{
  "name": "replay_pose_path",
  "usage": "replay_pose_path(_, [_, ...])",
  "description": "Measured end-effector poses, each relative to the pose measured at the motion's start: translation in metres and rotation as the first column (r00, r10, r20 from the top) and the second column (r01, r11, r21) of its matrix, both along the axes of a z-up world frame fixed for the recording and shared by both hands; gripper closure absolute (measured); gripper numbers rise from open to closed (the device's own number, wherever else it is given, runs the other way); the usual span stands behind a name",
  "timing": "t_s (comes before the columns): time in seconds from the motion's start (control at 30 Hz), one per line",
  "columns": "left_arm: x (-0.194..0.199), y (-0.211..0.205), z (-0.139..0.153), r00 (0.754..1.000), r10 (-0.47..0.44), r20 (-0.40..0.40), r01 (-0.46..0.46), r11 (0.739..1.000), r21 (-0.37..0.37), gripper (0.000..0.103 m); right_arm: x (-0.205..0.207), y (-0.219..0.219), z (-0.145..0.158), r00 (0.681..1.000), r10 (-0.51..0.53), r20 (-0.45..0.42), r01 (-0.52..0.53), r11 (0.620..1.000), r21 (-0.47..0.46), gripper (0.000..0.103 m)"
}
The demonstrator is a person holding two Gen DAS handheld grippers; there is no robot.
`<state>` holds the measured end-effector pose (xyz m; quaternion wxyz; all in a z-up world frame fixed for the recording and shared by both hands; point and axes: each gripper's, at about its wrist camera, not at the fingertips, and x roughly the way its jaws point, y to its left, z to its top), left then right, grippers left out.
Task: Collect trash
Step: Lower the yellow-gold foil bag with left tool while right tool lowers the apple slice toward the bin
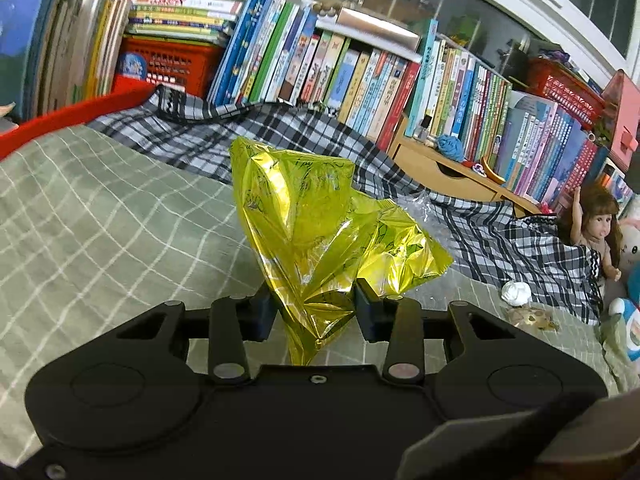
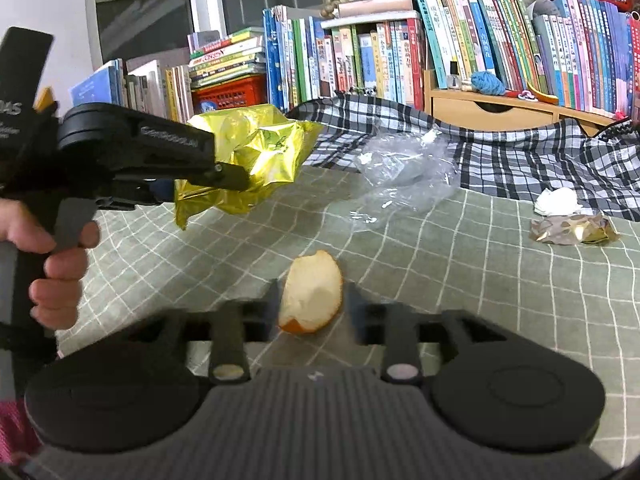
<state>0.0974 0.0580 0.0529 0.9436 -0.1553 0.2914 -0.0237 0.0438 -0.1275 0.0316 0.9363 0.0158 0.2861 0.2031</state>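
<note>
1. The green checked bedcover point(image 2: 460, 280) takes up most of both views and carries all the loose rubbish
2. A row of books point(image 1: 360, 76) stands packed along the back, with a red crate point(image 1: 176, 62) under a flat stack at one end
3. A black-and-white plaid blanket point(image 1: 280, 136) lies rumpled between the bedcover and the books
4. The left gripper point(image 1: 315, 304) is raised off the bed with its jaws clamped on the lower part of the yellow foil wrapper point(image 1: 312, 216); the wrapper's crumpled body stands up beyond the fingertips, clear of the bedcover
5. In the right wrist view the left gripper point(image 2: 240, 178) shows from the side, a hand point(image 2: 48, 256) around its grip
6. The right gripper point(image 2: 312, 300) sits low over the bedcover with its fingers on either side of the orange peel point(image 2: 311, 298); the fingers are blurred, so I cannot tell whether they pinch the peel or only flank it
7. A sheet of clear plastic film point(image 2: 404, 172) lies crumpled on the bedcover beside the plaid blanket's edge
8. A doll point(image 1: 596, 228) sits at the far right in the left wrist view, one arm up
9. A brown and gold wrapper point(image 2: 572, 230) lies flat near the blanket's edge
10. A white crumpled tissue point(image 2: 558, 202) rests just behind that wrapper, touching or nearly touching it
</note>
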Motion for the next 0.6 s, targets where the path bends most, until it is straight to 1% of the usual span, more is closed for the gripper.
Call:
replay_pose_path(0.17, [-0.018,0.004,0.007,1.000,-0.001,0.031,-0.001,0.998,0.056,0.065,0.008,0.018,-0.005,1.000,-0.002,-0.015,0.002,0.999,-0.054,0.031])
replay_pose_path(0.33, [-0.028,0.009,0.009,0.999,-0.009,0.048,0.005,0.997,0.078,0.065,0.020,0.037,-0.017,0.998,-0.005,-0.061,-0.001,0.994,-0.108,0.028])
replay_pose_path(0.43, [-0.033,0.010,0.007,0.998,-0.010,0.056,0.005,0.995,0.104,0.065,0.022,0.046,-0.020,0.999,-0.019,-0.045,0.012,0.988,-0.154,0.029])
replay_pose_path(0.47, [-0.035,0.010,0.007,0.998,-0.012,0.059,0.005,0.994,0.109,0.065,0.023,0.046,-0.019,0.998,-0.018,-0.053,0.010,0.989,-0.149,0.041])
replay_pose_path(0.5, [-0.037,0.010,0.006,0.998,-0.015,0.062,0.008,0.994,0.111,0.065,0.024,0.047,-0.018,0.998,-0.023,-0.060,0.014,0.989,-0.144,0.047])
replay_pose_path(0.53, [-0.039,0.011,0.006,0.998,-0.018,0.064,0.011,0.994,0.113,0.065,0.024,0.047,-0.017,0.998,-0.029,-0.061,0.020,0.989,-0.147,0.057])
replay_pose_path(0.6, [-0.043,0.011,0.007,0.997,-0.025,0.070,0.017,0.993,0.118,0.065,0.021,0.047,-0.015,0.998,-0.035,-0.055,0.026,0.989,-0.145,0.057])
